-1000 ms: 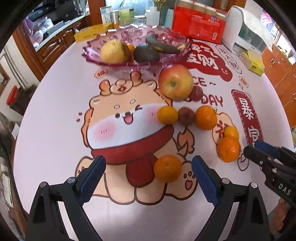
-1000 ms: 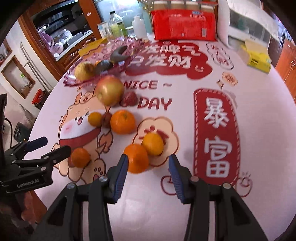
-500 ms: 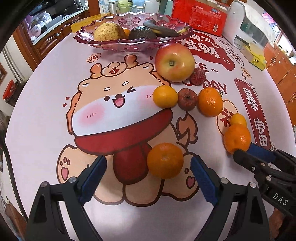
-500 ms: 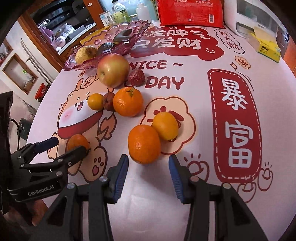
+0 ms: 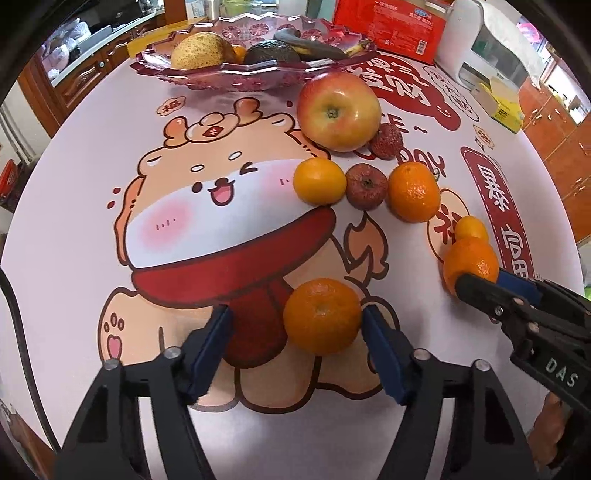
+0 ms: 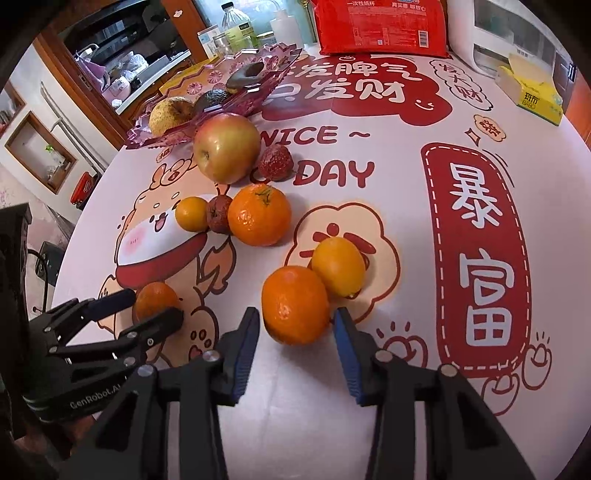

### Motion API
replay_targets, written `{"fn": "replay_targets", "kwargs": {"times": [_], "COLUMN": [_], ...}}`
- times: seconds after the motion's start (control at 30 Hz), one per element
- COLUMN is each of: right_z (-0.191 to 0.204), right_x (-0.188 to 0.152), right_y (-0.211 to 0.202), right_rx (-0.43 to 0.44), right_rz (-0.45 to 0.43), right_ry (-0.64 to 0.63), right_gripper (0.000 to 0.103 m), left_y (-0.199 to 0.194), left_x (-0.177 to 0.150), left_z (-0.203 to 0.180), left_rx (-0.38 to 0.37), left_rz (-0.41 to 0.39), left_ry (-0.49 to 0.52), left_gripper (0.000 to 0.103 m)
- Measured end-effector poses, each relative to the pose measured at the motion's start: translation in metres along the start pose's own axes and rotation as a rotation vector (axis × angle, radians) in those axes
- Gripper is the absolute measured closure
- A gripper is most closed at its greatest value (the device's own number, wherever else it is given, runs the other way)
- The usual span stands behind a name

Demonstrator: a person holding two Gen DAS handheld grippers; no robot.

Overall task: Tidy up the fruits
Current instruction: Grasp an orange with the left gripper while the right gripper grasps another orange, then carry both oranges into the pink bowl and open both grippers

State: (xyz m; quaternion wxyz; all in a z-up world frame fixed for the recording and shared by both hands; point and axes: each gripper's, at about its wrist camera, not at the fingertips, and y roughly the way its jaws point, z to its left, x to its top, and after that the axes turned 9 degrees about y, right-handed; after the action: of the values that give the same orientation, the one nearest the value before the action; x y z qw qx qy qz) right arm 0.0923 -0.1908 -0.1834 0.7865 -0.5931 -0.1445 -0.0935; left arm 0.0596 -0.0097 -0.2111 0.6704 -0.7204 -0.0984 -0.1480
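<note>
An orange (image 5: 322,315) lies on the cartoon tablecloth between the fingers of my left gripper (image 5: 295,317). Its jaws are closing: the right pad is at the peel and a gap shows on the left. My right gripper (image 6: 295,314) straddles a second orange (image 6: 295,304), jaws closing, with slim gaps on both sides. A yellow citrus (image 6: 338,267) touches that orange. Farther back lie an apple (image 5: 338,110), another orange (image 5: 413,192), a small orange (image 5: 319,181) and two dark red fruits. The pink glass tray (image 5: 155,68) holds a pear, an avocado and a banana.
A red package (image 5: 391,22), a white appliance (image 5: 480,44) and a yellow tissue box (image 6: 532,96) stand at the back right. Bottles (image 6: 236,26) stand behind the tray. The round table's edge curves close on the left, with wooden cabinets beyond it.
Both grippers have sunk toward the table, each over its orange. The left jaws have narrowed a lot around their orange, and the right jaws have narrowed a little.
</note>
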Motion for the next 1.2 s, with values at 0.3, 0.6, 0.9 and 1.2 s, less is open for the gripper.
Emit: {"fn": "replay_targets", "kwargs": {"times": [0.3, 0.6, 0.9, 1.2], "right_z": [0.006, 0.013, 0.022, 0.038], "right_x": [0.001, -0.004, -0.005, 0.004], "right_y": [0.004, -0.002, -0.016, -0.053], "right_rx": [-0.011, 0.018, 0.038, 0.092], "right_rz": [-0.018, -0.017, -0.035, -0.097], "right_ry": [-0.025, -0.060, -0.087, -0.117], "right_gripper": [0.067, 0.069, 0.069, 0.069], "left_y": [0.001, -0.002, -0.032, -0.093], "left_x": [0.002, 0.000, 0.004, 0.021], "left_z": [-0.010, -0.004, -0.003, -0.008], "left_rx": [-0.037, -0.073, -0.054, -0.014], "left_rz": [-0.011, -0.020, -0.067, -0.156], "left_ry": [0.044, 0.018, 0.039, 0.076], "left_gripper": [0.064, 0.067, 0.067, 0.067]}}
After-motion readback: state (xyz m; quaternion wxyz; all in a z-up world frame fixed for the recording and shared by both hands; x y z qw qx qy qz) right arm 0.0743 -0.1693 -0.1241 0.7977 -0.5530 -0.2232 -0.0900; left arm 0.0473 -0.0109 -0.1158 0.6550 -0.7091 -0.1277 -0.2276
